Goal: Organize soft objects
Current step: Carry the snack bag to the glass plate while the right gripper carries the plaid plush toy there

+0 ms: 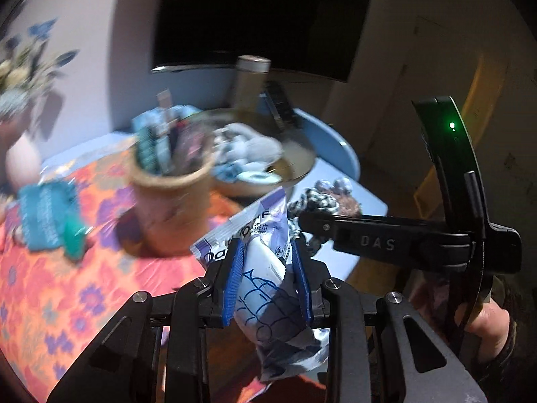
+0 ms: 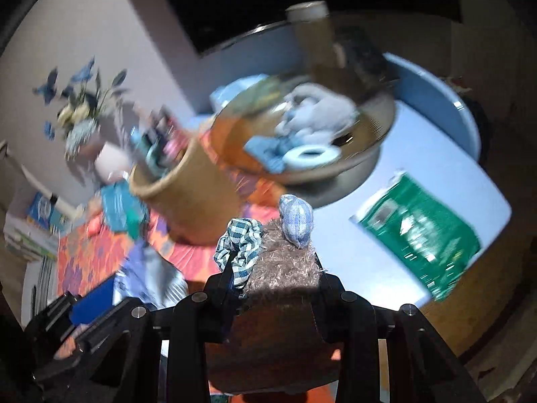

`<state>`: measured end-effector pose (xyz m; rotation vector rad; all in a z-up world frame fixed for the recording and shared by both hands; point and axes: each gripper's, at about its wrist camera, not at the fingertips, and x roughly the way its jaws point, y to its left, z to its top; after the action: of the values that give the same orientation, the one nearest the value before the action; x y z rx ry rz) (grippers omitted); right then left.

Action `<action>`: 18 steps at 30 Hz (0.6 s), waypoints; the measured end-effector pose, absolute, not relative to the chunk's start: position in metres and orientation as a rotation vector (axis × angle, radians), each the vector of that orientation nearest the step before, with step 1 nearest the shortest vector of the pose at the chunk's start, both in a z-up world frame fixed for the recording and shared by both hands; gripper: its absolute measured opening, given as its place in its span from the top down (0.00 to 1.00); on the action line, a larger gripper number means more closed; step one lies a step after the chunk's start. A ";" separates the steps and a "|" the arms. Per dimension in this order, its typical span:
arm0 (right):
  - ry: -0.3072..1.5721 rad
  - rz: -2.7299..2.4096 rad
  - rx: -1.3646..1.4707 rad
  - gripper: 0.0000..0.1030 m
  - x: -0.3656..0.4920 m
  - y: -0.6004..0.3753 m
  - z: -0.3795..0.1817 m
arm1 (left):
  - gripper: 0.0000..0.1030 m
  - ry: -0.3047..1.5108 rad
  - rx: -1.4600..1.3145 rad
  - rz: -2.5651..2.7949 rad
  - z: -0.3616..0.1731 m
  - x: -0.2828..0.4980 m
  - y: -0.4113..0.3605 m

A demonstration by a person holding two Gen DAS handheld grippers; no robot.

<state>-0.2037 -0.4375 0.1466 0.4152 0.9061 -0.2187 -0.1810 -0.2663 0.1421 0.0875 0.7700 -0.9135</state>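
My left gripper [image 1: 266,258] is shut on a white and purple wet-wipes packet [image 1: 265,278], held above the table's front edge. My right gripper [image 2: 273,262] is shut on a brown furry soft toy [image 2: 285,265] with a blue checked ear [image 2: 297,220] and a teal checked cloth part [image 2: 240,245]. The toy also shows in the left wrist view [image 1: 330,198], in front of the right gripper's body [image 1: 402,238]. A metal bowl [image 2: 365,164] beyond holds grey and blue soft items [image 2: 319,110]. A tan round basket [image 1: 171,208] holds several packets.
A green packet [image 2: 419,231] lies on the blue table part at right. A teal packet [image 1: 47,215] lies on the orange flowered cloth [image 1: 50,285]. A tall tube [image 1: 250,80], a vase with flowers [image 1: 20,154], a blue tub [image 2: 446,110] and a dark screen [image 1: 261,16] stand behind.
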 end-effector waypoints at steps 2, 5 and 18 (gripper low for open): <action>0.876 -0.241 0.423 0.65 -0.205 -0.451 0.156 | 0.76 0.764 0.095 -0.931 0.150 -0.178 -0.288; 0.839 -0.267 0.435 0.65 -0.202 -0.471 0.168 | 0.78 0.751 0.093 -0.932 0.160 -0.168 -0.313; 0.710 -0.278 0.546 0.65 -0.140 -0.544 0.185 | 0.90 0.721 0.007 -0.851 0.203 -0.081 -0.377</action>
<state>-0.1396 -0.5437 0.1849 0.5456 0.7099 -0.2782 -0.0810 -0.3766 0.2030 0.0075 0.7211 -0.8509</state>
